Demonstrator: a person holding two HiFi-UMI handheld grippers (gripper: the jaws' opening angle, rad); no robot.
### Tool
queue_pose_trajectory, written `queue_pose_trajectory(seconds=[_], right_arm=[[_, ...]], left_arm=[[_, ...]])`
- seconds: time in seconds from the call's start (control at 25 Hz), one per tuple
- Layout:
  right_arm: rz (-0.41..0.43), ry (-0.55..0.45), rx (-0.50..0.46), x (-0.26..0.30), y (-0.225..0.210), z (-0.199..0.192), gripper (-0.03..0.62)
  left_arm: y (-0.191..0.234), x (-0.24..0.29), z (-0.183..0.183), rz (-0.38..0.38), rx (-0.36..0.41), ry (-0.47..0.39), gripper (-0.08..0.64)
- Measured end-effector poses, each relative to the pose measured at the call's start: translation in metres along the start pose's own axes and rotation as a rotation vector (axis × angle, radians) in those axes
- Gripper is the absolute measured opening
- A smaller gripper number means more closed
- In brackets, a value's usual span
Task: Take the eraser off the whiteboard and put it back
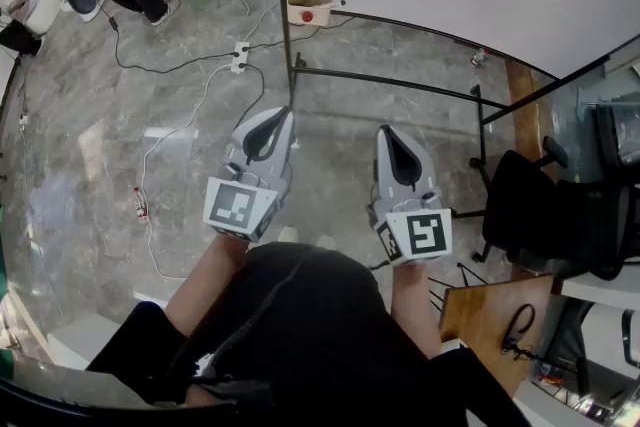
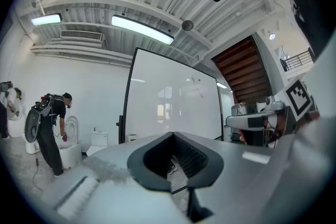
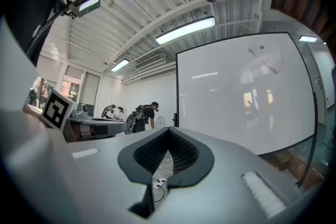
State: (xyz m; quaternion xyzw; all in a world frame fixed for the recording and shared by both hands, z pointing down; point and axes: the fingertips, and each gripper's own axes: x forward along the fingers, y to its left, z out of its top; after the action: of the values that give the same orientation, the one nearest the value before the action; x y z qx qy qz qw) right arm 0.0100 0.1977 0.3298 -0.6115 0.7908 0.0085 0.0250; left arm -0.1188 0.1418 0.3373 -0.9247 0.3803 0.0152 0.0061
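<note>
- My left claw (image 1: pixel 283 113) is shut, its jaws tip to tip with nothing between them, and it points level toward the whiteboard (image 2: pixel 173 97).
- My right claw (image 1: pixel 386 131) looks the same: jaws closed together, empty and level. It is beside the left one without touching it.
- Both claws hang over the grey marble floor (image 1: pixel 100 135), short of the board and touching nothing.
- The whiteboard stands upright on a black frame ahead of me, its face mostly bare.
- High on the board, in the right gripper view, sits a small pale thing (image 3: pixel 261 50) with a green spot. It is too small for me to say whether it is the eraser.
- A black chair (image 1: pixel 540 205) stands to my right, near a wooden tabletop (image 1: pixel 490 315).
</note>
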Motion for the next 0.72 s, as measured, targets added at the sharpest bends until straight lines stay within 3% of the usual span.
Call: queue_pose_trajectory(seconds=[0.72], right_arm=[[-0.066, -0.005, 0.015, 0.039, 0.030, 0.000, 0.009]], left_arm=[[0.060, -0.012, -0.003, -0.014, -0.014, 0.002, 0.005]])
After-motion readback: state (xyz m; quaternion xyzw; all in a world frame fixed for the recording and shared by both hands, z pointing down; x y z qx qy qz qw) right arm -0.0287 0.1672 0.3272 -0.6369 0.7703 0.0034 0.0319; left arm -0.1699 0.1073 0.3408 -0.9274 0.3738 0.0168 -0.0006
